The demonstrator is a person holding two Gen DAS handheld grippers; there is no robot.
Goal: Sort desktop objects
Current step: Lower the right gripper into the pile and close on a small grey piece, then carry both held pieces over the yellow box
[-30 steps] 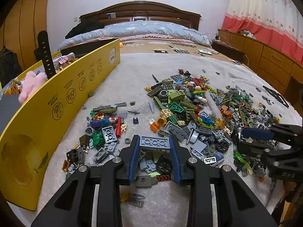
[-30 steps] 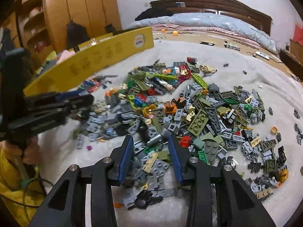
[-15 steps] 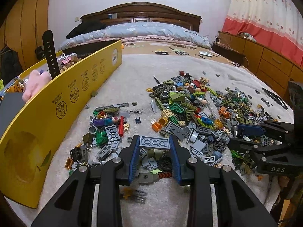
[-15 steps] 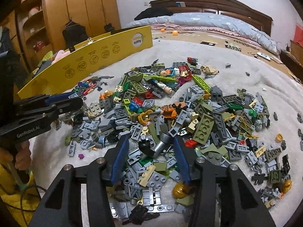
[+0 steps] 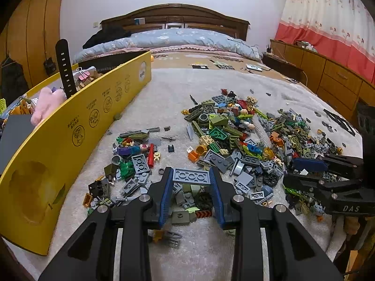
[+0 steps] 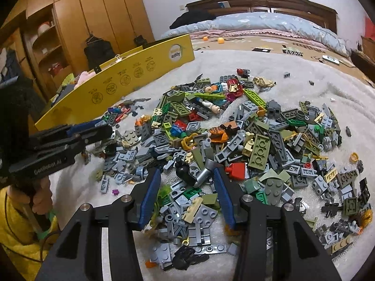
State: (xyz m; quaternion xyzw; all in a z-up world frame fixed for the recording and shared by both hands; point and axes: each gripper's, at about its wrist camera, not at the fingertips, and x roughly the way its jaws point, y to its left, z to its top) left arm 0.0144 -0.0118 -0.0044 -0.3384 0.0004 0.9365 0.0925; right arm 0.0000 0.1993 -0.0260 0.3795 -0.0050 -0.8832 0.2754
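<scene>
Now my left gripper (image 5: 191, 178) pinches a grey studded plate (image 5: 191, 176) above the near brick pile (image 5: 246, 145) on the bed's white blanket (image 5: 164, 98); my right gripper (image 6: 187, 175) fingers stand apart, empty, over scattered bricks.

White letters reading "DAS" are showing on the black side of the right gripper (image 5: 304, 175), seen from the left wrist view. "GenRobot.AI" is showing in pale letters on the black side of the left gripper (image 6: 103, 130), seen from the right wrist view. The word "Apple" is sitting upside down in a round white and green logo on the far end of the yellow cardboard panel (image 6: 140, 75). The captions under the panel's circular icons are staying too small to read.
</scene>
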